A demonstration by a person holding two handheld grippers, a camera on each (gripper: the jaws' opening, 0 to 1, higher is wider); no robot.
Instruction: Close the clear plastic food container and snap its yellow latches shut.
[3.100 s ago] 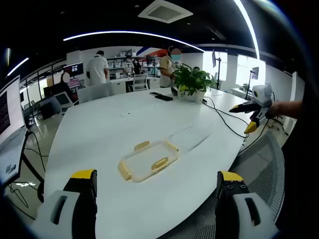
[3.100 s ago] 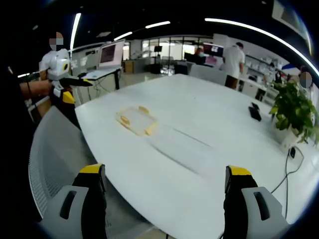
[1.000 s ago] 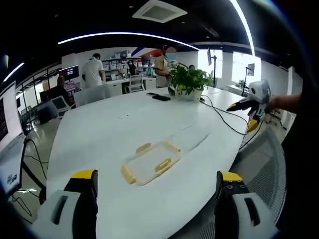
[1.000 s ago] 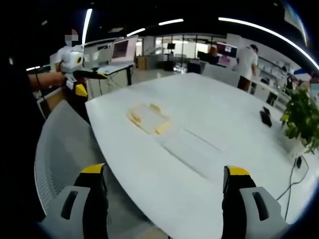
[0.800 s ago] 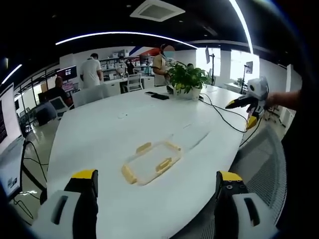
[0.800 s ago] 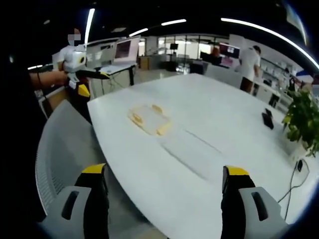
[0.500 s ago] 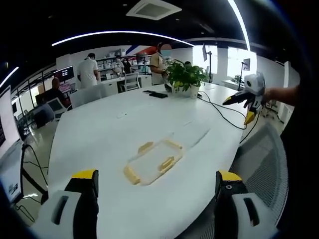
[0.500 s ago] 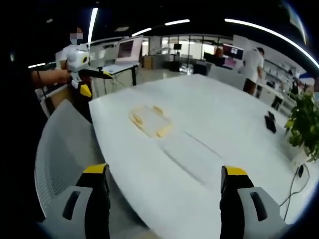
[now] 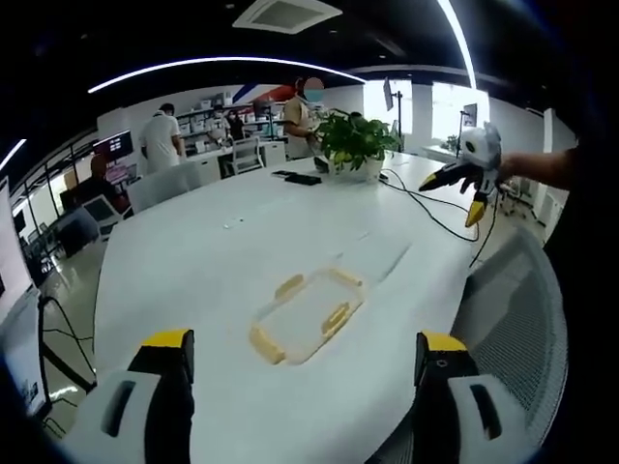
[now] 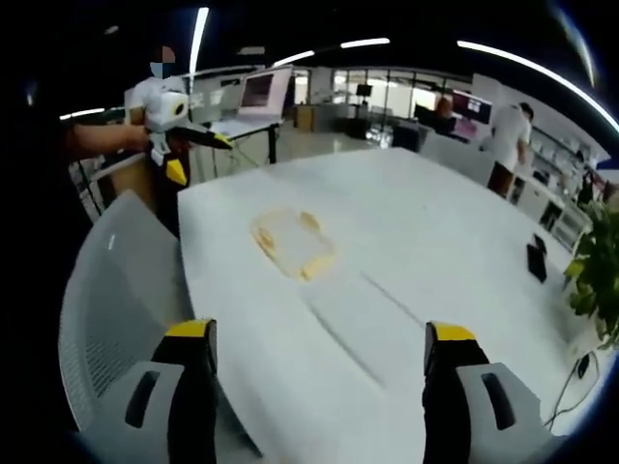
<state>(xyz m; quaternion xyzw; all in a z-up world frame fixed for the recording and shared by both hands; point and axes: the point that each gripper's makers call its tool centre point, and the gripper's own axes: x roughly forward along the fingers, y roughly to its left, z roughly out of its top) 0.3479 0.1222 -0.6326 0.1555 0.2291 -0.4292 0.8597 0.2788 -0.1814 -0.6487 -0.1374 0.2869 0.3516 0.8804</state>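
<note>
A clear plastic food container (image 9: pixel 308 315) with yellow latches lies flat on the white table (image 9: pixel 213 261), ahead of my left gripper (image 9: pixel 305 411), which is open and holds nothing. In the right gripper view the same container (image 10: pixel 293 242) sits far ahead and left of centre. My right gripper (image 10: pixel 319 387) is open and empty above the table's near edge. The right gripper (image 9: pixel 466 177) appears at the right of the left gripper view, held in a hand. The left gripper (image 10: pixel 179 130) appears at the upper left of the right gripper view.
A grey mesh chair (image 9: pixel 513 319) stands at the table's edge, chair (image 10: pixel 116 300) also at the left of the right gripper view. A potted plant (image 9: pixel 353 145), a cable (image 9: pixel 430 217) and a dark phone (image 9: pixel 302 179) lie at the far end. Several people stand behind.
Both views have shifted a little closer to the table. The container has not moved. Both grippers stay open.
</note>
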